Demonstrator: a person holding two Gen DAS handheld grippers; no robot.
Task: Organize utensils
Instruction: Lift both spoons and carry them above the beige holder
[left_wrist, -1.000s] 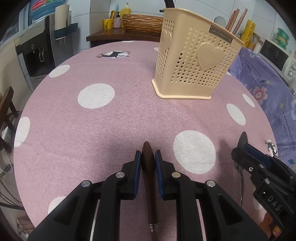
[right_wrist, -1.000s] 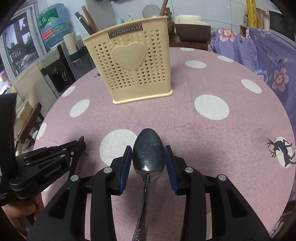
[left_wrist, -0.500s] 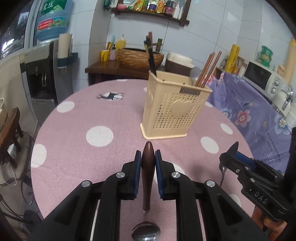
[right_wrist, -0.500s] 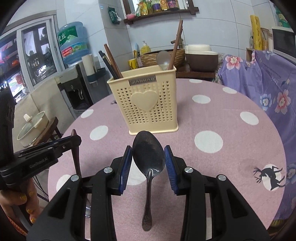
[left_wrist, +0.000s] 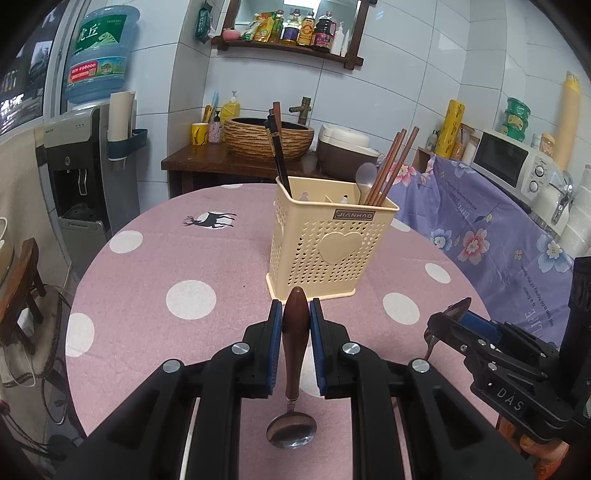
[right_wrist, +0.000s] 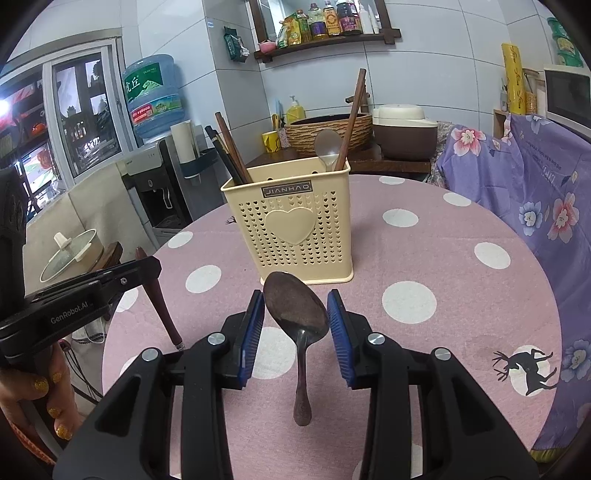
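A cream perforated utensil holder (left_wrist: 325, 247) (right_wrist: 295, 229) stands on the pink dotted round table (left_wrist: 166, 258) (right_wrist: 424, 258), with chopsticks (left_wrist: 391, 162) and a pale spoon inside. My left gripper (left_wrist: 295, 314) is shut on the brown wooden handle of a spoon (left_wrist: 294, 343), whose metal bowl hangs down toward the camera. My right gripper (right_wrist: 296, 306) is shut on the bowl of a metal spoon (right_wrist: 297, 306), its handle hanging down. Both are lifted above the table, in front of the holder. Each gripper shows in the other's view: the left gripper (right_wrist: 147, 273), the right gripper (left_wrist: 447, 328).
A purple flowered cloth (left_wrist: 498, 236) covers furniture to the right of the table. Behind are a wooden counter with a woven basin (left_wrist: 267, 138), a rice cooker (right_wrist: 402, 129), a microwave (left_wrist: 506, 162) and a water dispenser (left_wrist: 85, 177). A person's hand (right_wrist: 40, 398) holds the left gripper.
Both grippers have risen from the table with their spoons and tilted up, so the holder's top and the room behind now show. The grips are unchanged.
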